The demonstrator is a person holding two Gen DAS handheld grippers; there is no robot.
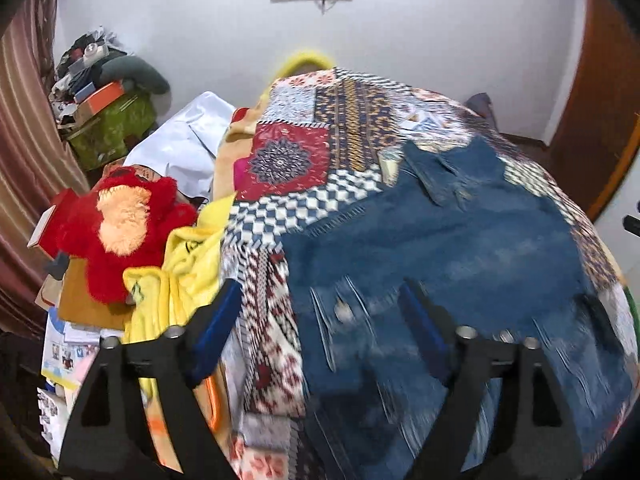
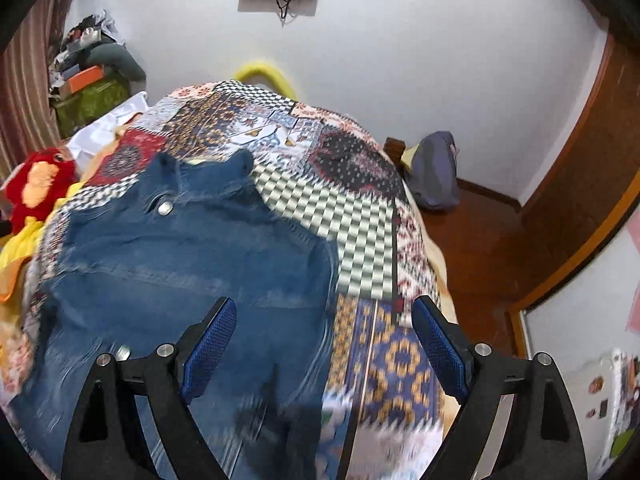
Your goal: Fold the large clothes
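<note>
A blue denim jacket lies spread on the patchwork bedspread, its collar at the far end. In the right wrist view the denim jacket covers the left half of the patchwork bedspread, with a metal button near the collar. My left gripper hovers open above the jacket's left edge, and nothing is between its blue pads. My right gripper is open too, above the jacket's right edge, empty between its blue pads.
A red plush toy and yellow cloth lie left of the bed, with papers and boxes below them. A cluttered green box stands in the far left corner. A grey bag sits on the wooden floor to the right.
</note>
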